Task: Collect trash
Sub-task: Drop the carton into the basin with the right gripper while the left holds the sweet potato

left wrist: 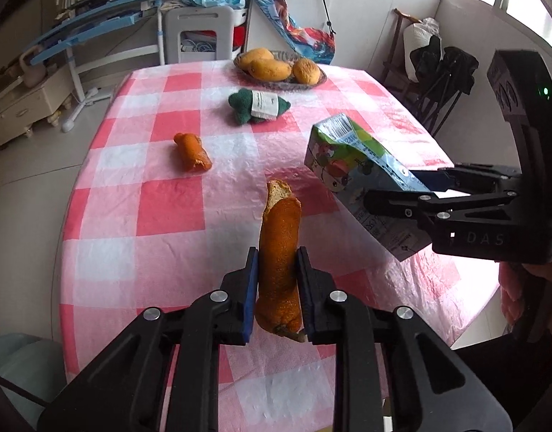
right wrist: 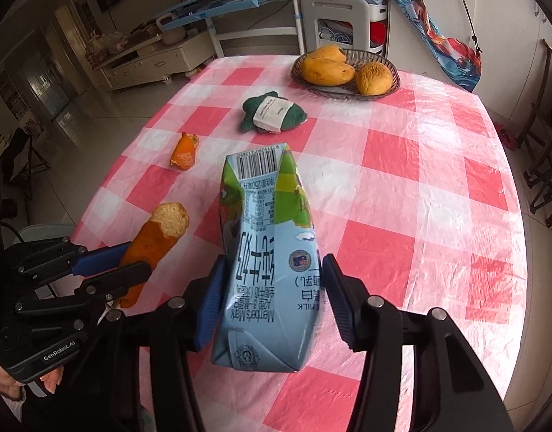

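My left gripper (left wrist: 277, 262) is shut on a long piece of orange peel (left wrist: 280, 248) and holds it above the checked tablecloth; it also shows in the right wrist view (right wrist: 112, 262) with the peel (right wrist: 157, 234). My right gripper (right wrist: 272, 270) is shut on a crumpled milk carton (right wrist: 265, 252), held above the table; in the left wrist view the gripper (left wrist: 394, 190) and carton (left wrist: 351, 158) are at the right. A second piece of orange peel (left wrist: 192, 152) (right wrist: 185, 152) lies on the cloth.
A green cloth with a white label (left wrist: 258, 105) (right wrist: 274, 113) lies mid-table. A fruit basket (left wrist: 313, 86) (right wrist: 391, 90) with mangoes stands at the far edge. The table (left wrist: 175, 208) (right wrist: 420, 198) has a pink checked cover. Chairs and shelves stand around.
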`<action>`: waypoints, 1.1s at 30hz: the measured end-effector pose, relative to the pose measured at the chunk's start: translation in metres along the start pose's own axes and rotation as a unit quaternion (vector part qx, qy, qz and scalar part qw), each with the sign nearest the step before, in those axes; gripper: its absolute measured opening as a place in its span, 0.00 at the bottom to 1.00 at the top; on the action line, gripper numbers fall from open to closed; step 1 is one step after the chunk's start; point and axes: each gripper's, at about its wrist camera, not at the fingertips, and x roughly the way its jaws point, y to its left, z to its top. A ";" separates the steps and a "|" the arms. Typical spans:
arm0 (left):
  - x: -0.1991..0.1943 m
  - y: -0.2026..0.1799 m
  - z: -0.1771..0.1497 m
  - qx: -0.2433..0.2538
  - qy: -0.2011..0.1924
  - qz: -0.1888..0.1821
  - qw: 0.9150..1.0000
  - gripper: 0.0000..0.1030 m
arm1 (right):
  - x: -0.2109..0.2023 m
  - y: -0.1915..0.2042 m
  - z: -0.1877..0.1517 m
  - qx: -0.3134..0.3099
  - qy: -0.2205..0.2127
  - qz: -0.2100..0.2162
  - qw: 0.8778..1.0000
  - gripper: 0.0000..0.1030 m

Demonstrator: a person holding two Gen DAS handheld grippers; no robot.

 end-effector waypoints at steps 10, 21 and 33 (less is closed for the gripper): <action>-0.055 0.015 -0.007 -0.036 -0.069 -0.017 0.997 0.19 | -0.042 0.017 -0.028 0.043 -0.053 0.076 0.995 0.51; -0.096 0.020 -0.052 -0.073 -0.095 -0.034 0.992 0.19 | -0.073 0.078 -0.105 -0.002 -0.083 0.090 0.993 0.51; -0.114 0.006 -0.094 -0.064 -0.080 -0.044 0.994 0.19 | -0.033 0.109 -0.171 -0.082 0.030 0.016 0.996 0.52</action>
